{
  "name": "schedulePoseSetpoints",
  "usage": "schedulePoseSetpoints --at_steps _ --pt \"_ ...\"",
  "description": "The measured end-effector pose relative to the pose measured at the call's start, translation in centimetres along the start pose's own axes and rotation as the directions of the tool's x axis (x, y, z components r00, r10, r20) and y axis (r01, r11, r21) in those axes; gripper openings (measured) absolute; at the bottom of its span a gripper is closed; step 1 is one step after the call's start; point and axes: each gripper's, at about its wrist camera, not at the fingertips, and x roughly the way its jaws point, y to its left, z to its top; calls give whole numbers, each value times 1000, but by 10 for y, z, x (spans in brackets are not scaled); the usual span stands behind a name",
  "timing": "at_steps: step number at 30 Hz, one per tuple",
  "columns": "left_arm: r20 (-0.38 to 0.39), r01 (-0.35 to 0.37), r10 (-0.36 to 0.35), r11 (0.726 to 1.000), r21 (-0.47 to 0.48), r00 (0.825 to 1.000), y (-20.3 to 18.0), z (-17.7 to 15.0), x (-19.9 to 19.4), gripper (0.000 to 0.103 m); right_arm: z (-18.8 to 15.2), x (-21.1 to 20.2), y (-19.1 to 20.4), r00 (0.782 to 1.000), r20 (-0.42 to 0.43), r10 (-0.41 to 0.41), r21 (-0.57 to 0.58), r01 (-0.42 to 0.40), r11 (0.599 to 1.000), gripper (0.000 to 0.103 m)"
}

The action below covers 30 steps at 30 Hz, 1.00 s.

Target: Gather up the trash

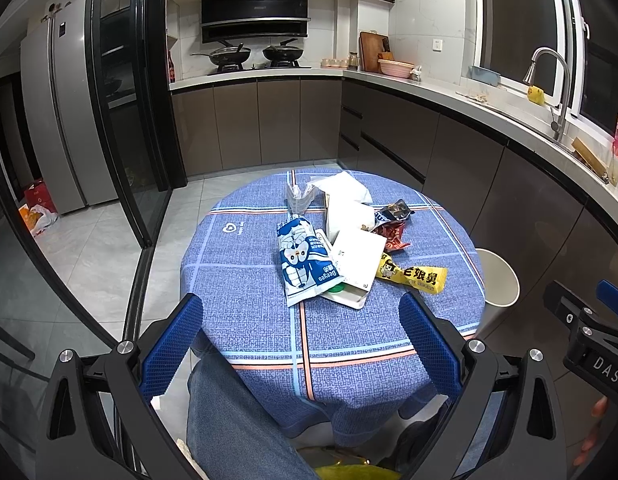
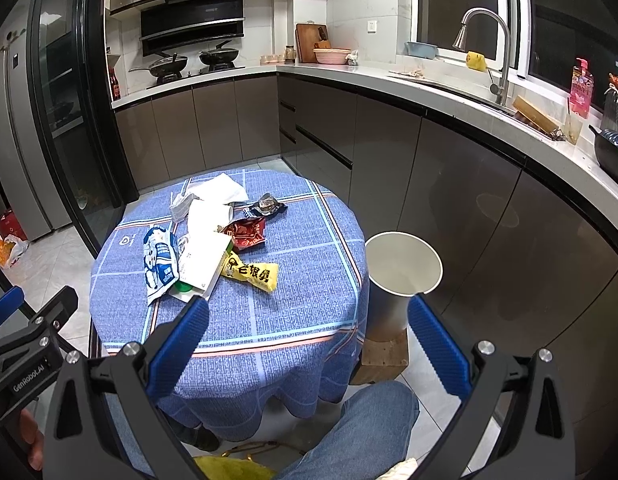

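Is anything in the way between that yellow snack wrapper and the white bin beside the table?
Nothing visible blocks it. The yellow wrapper lies on bare tablecloth on the side nearest the white bin, whose mouth is open and uncovered. The right gripper hangs open above the table's near edge, with only cloth between it and the wrapper.

On the round table (image 2: 293, 320), wrappers lie piled: a yellow packet (image 2: 253, 274) nearest the white bin (image 2: 403, 264), which stands just beside the table's edge. The right gripper (image 2: 309, 340) hangs above, spread wide.
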Motion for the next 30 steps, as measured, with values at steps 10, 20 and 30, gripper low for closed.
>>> schedulePoseSetpoints --at_steps 10,20,30 --pt "2 1 -1 1000 -1 1000 0 0 0 95 1 -1 0 1000 0 1 -1 -1 1000 100" --pt "3 2 -2 1000 -3 1000 1 7 -10 95 0 -1 1 1000 1 -1 -1 1 1000 100" --pt "5 3 -3 1000 -3 1000 1 6 -10 95 2 -1 2 1000 2 1 -3 -1 1000 100"
